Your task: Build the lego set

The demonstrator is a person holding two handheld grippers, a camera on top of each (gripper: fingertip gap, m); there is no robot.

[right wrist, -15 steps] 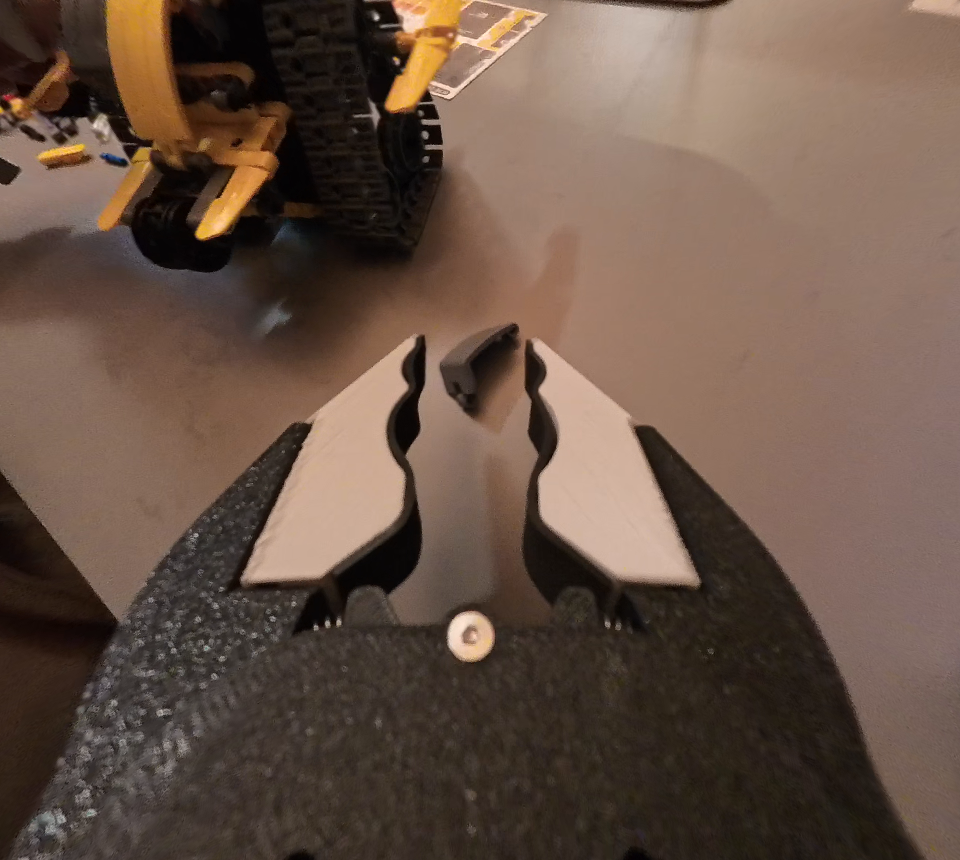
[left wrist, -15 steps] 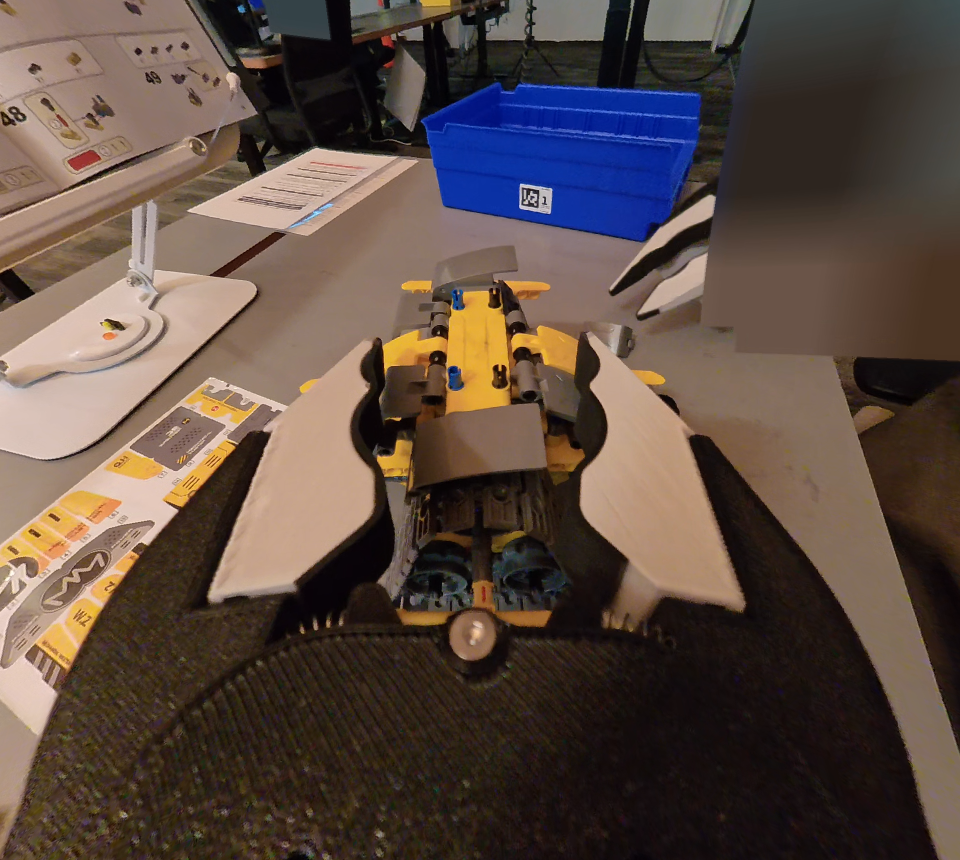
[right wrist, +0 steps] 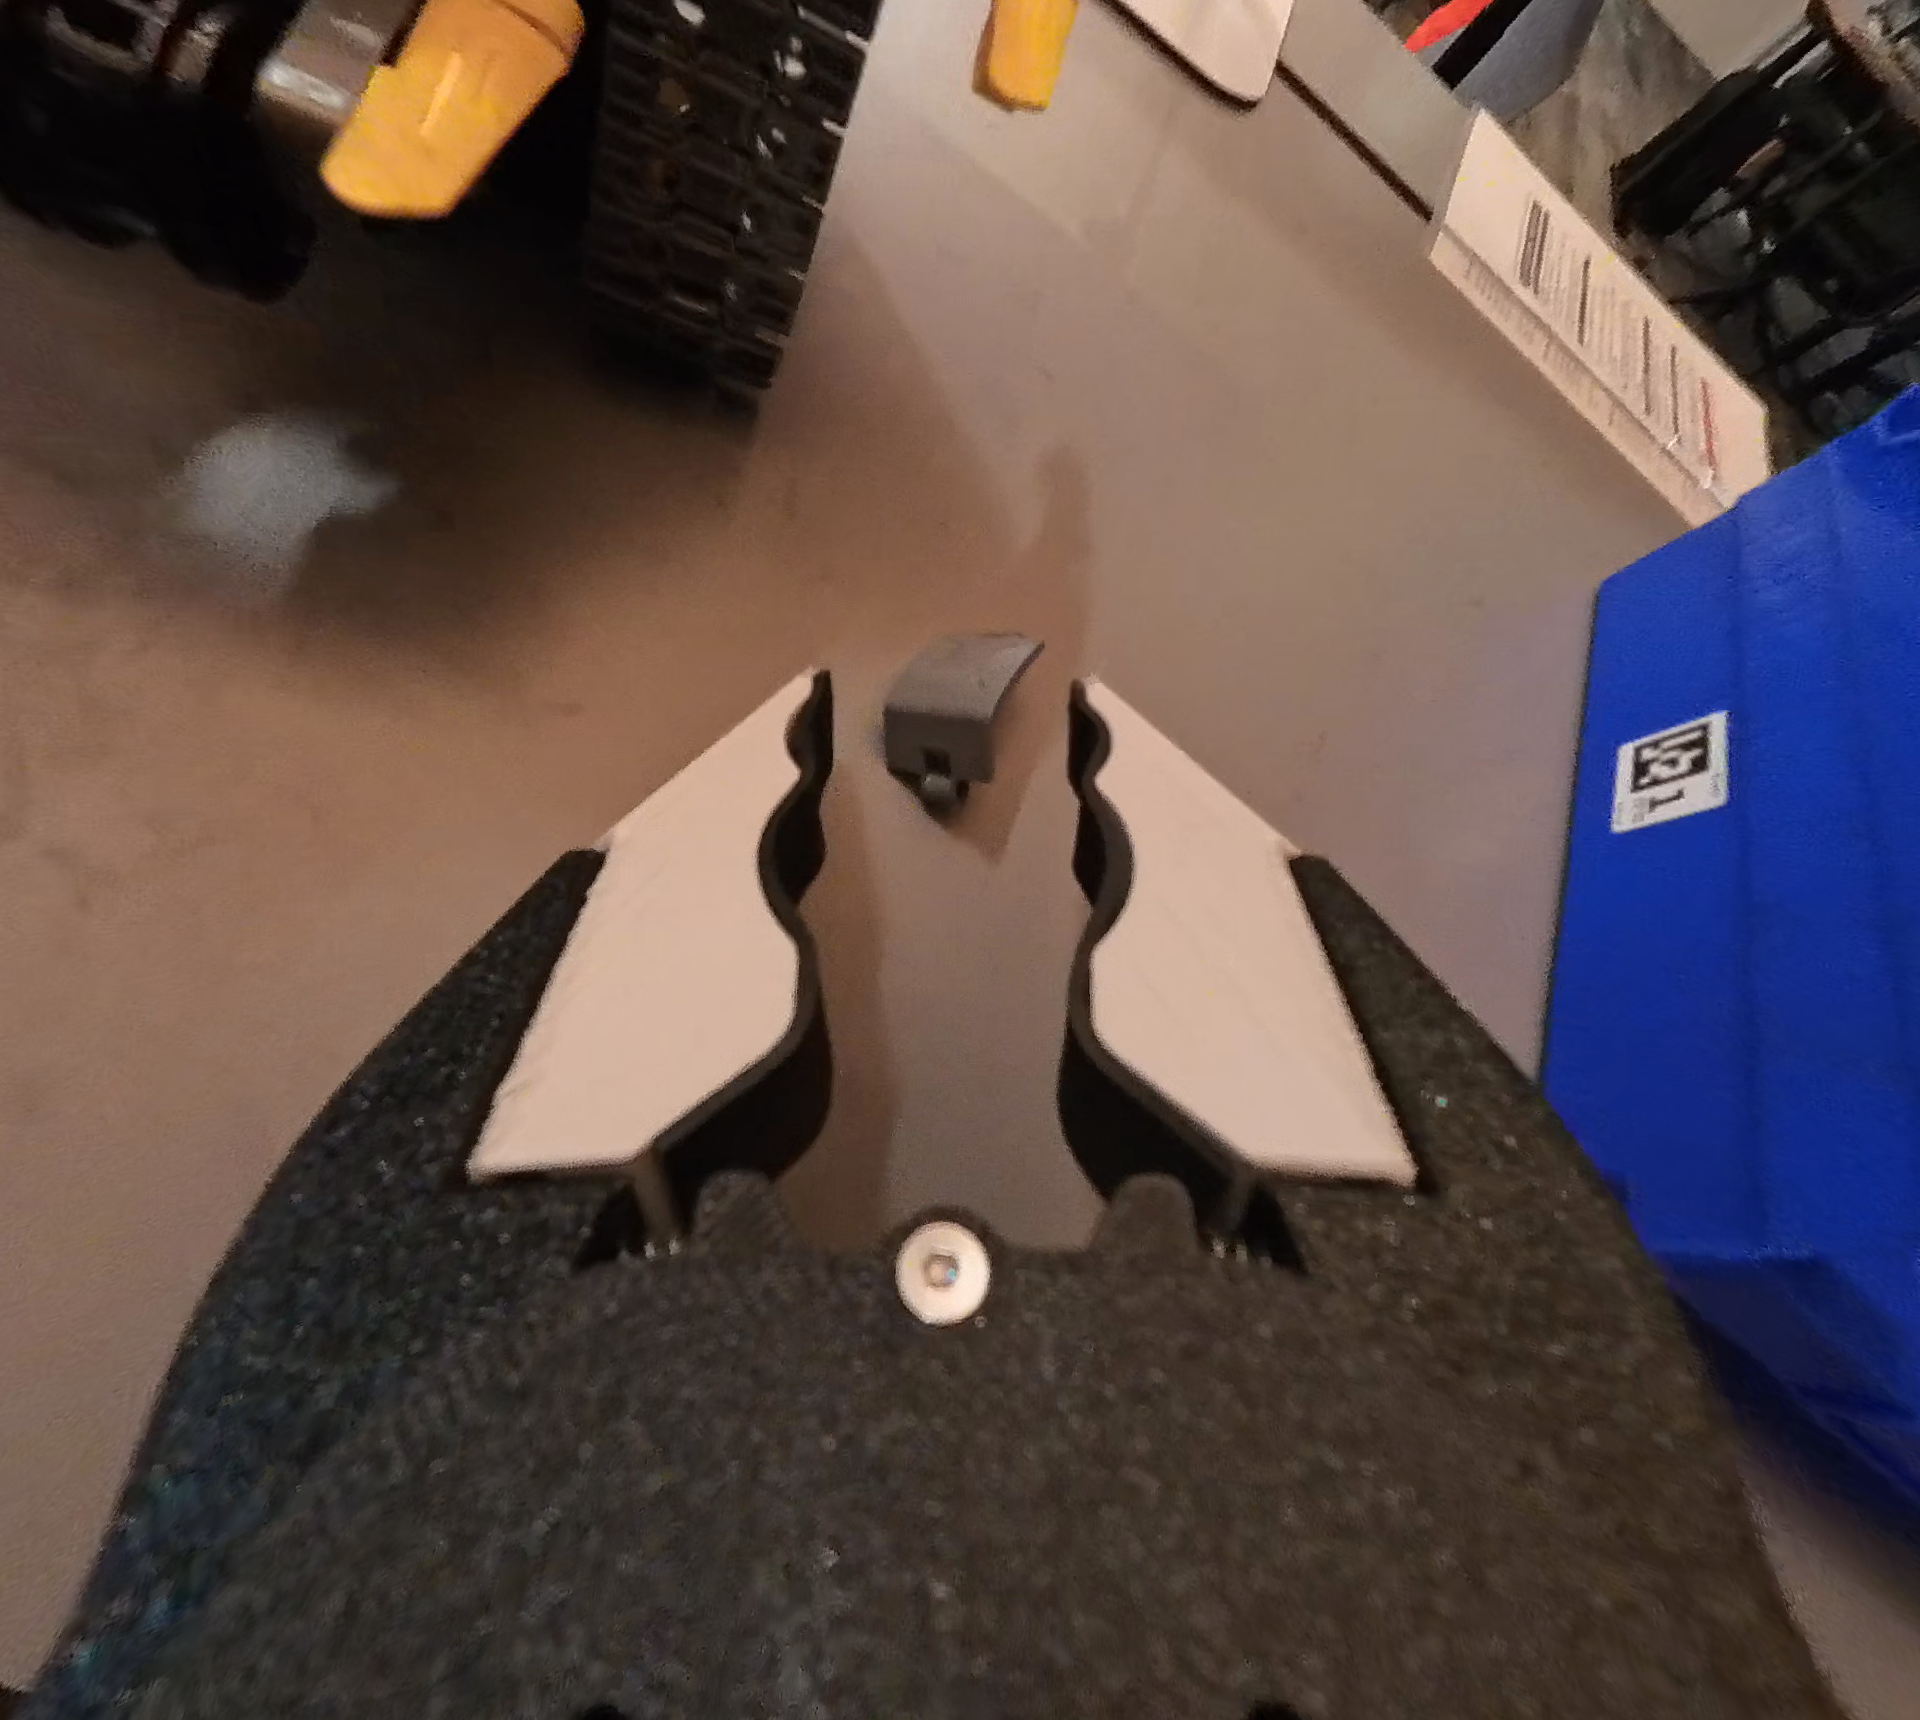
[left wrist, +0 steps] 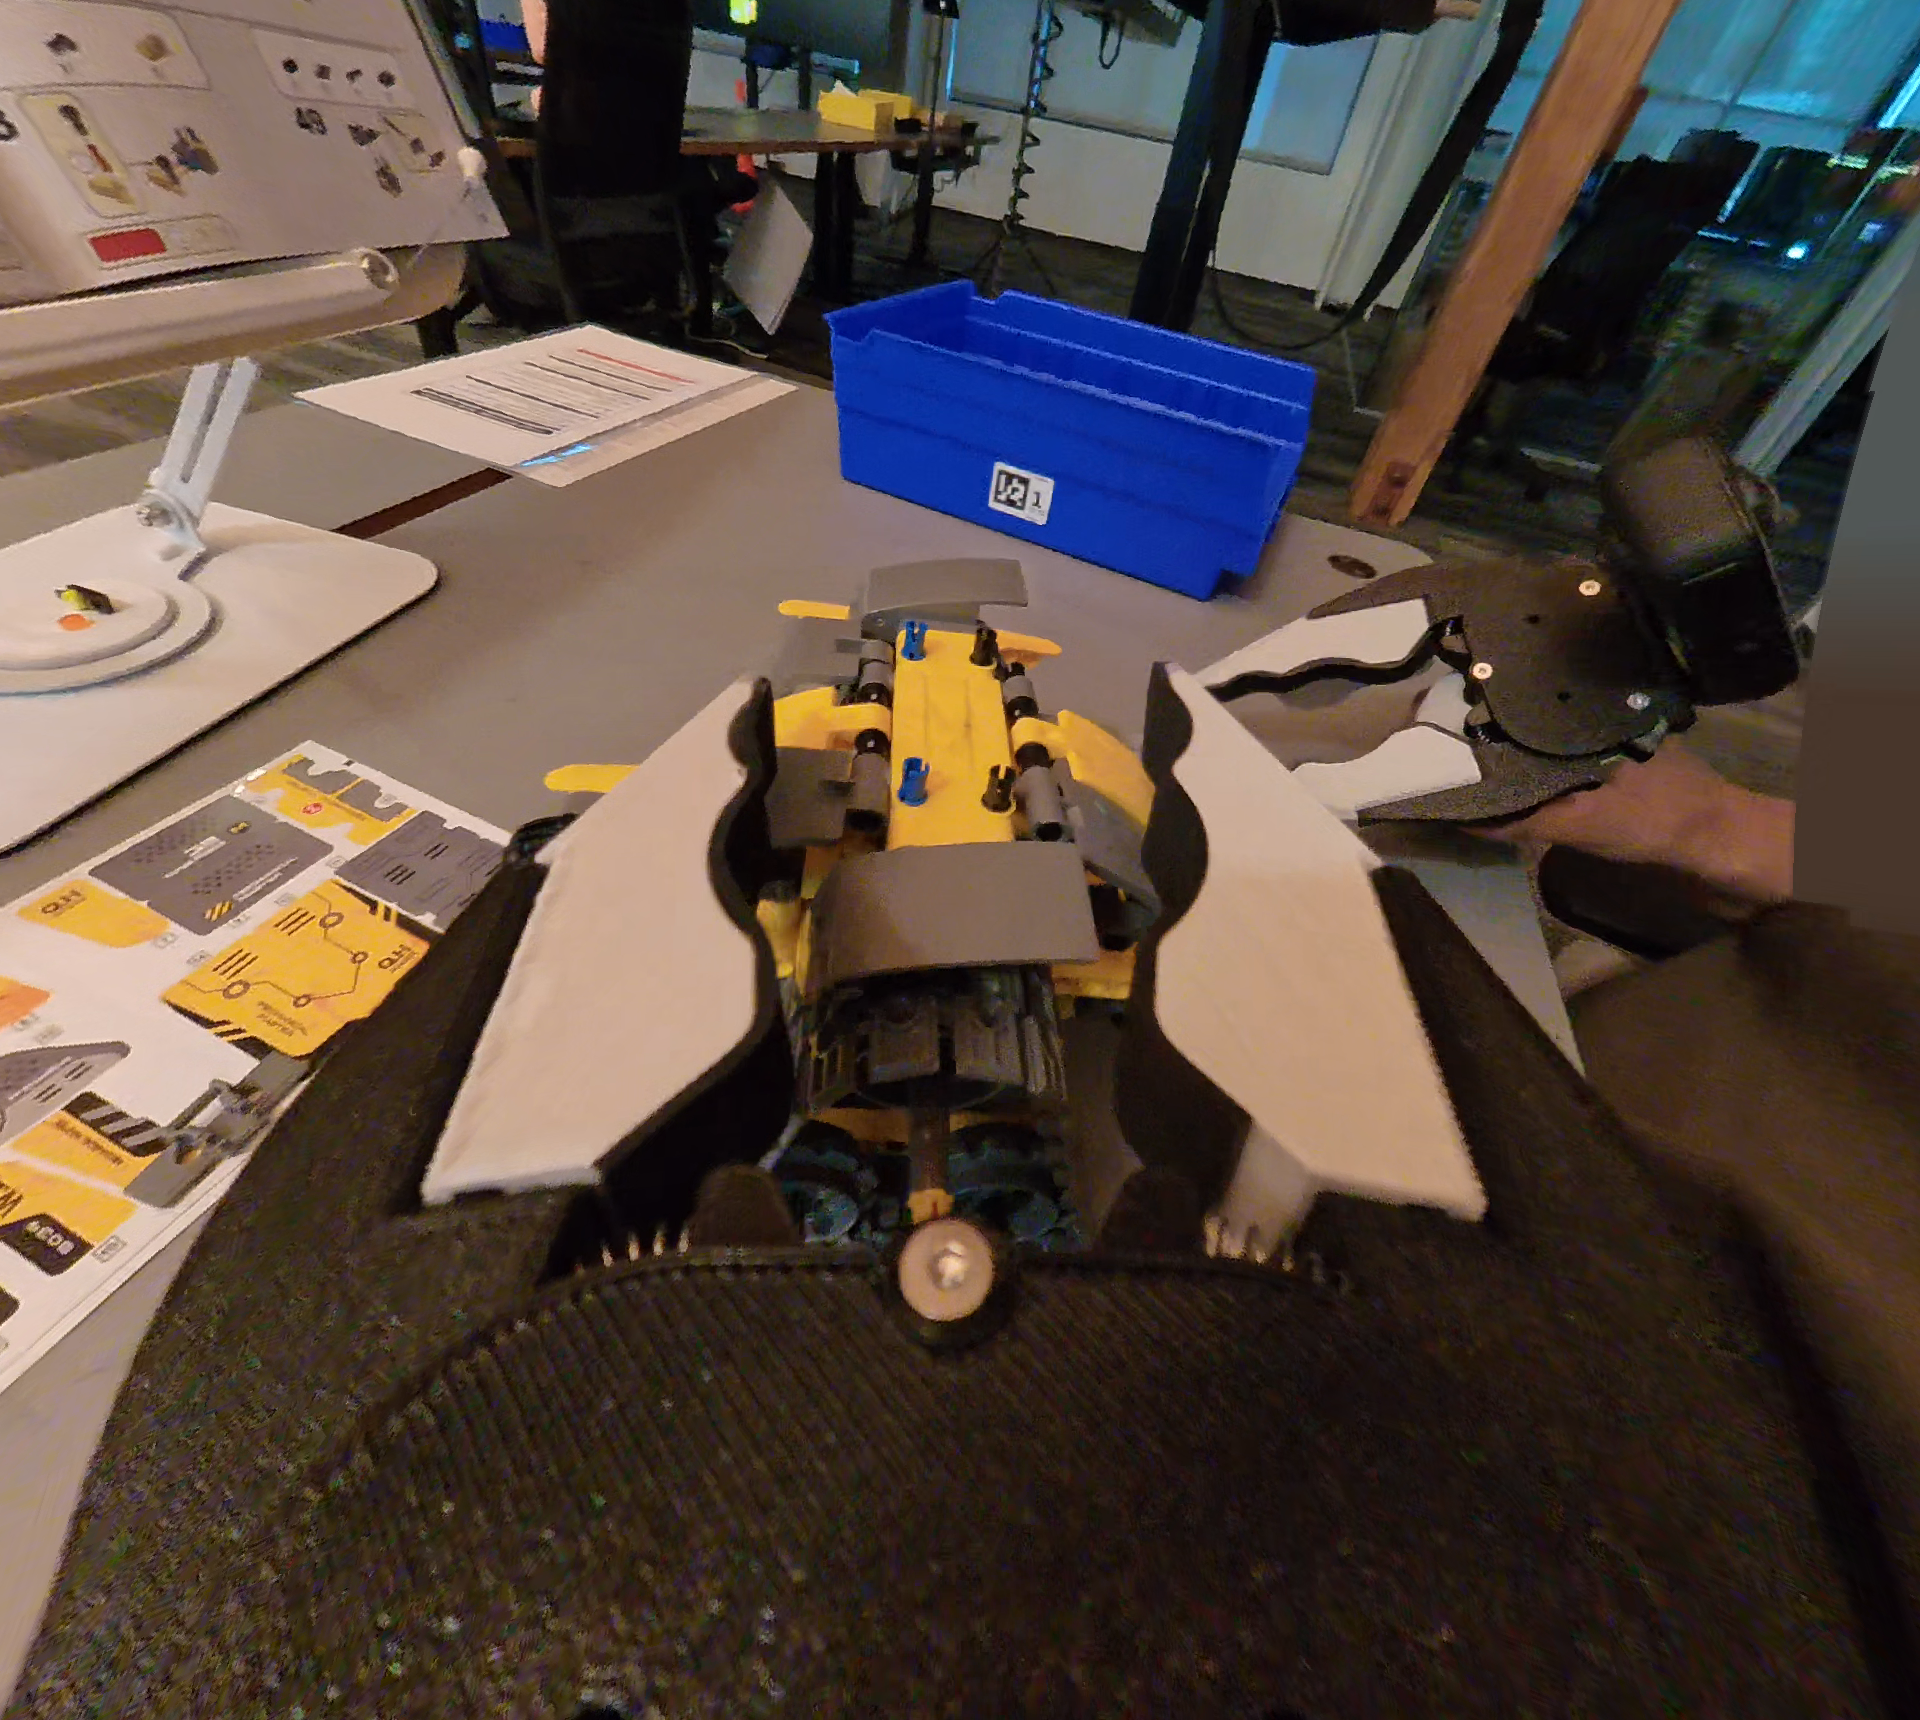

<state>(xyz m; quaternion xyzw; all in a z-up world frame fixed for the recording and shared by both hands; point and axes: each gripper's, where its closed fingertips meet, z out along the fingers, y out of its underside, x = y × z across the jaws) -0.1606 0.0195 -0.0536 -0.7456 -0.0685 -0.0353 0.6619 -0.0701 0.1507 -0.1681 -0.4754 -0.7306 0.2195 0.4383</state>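
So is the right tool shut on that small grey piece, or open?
Open. The right tool has both fingers apart, and the grey piece lies on the table between them, gaps either side.

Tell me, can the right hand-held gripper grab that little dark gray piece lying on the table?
Probably yes. The right hand-held gripper is open, and the little dark gray piece lies on the bare table between its fingertips, nothing blocking.

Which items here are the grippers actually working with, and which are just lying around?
In hand:
left gripper around the yellow model
right gripper, open, at the small grey piece

Lying about:
blue bin
sticker sheet
printed sheet
instruction stand
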